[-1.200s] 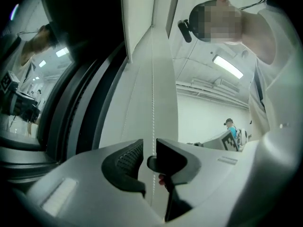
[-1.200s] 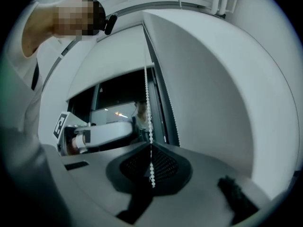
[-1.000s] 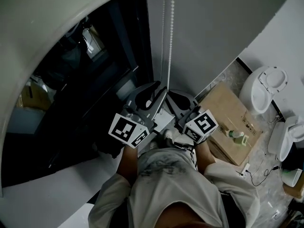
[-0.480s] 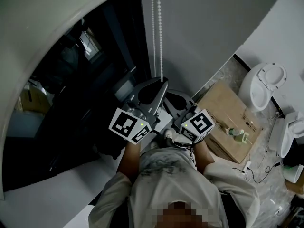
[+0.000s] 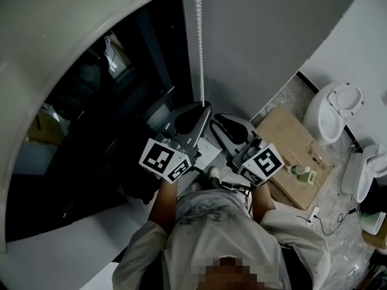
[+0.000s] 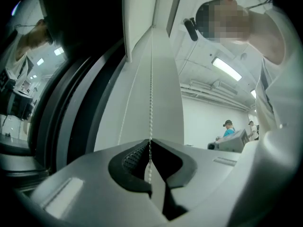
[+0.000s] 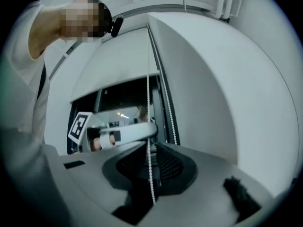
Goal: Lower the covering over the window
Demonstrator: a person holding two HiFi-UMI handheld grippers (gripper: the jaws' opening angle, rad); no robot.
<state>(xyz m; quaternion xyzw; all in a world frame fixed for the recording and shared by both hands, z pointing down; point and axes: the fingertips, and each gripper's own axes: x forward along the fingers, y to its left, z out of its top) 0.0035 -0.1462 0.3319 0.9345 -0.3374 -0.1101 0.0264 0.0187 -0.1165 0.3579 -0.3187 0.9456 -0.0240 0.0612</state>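
Note:
A white bead chain (image 5: 198, 41) hangs beside the dark window (image 5: 109, 132); the pale roller blind (image 7: 113, 65) covers the window's upper part. My left gripper (image 5: 204, 109) has just been closing and is shut on the chain (image 6: 151, 79), which runs down into the meeting jaw tips (image 6: 150, 144). My right gripper (image 5: 225, 125) sits just right of it and slightly lower. Its jaws stand a little apart, and one chain strand (image 7: 148, 117) hangs loose between the pads (image 7: 165, 162). A second strand (image 7: 169, 112) runs just to its right.
A grey wall (image 5: 260, 41) stands right of the window. On the floor at right lie a flat cardboard box (image 5: 290, 144) with a small bottle (image 5: 300, 171) and white toilets (image 5: 335, 110). People stand far off in the room (image 6: 228, 126).
The left jaws, wide open around the chain a second ago, have closed on it. The right gripper has shifted slightly to the right in the head view.

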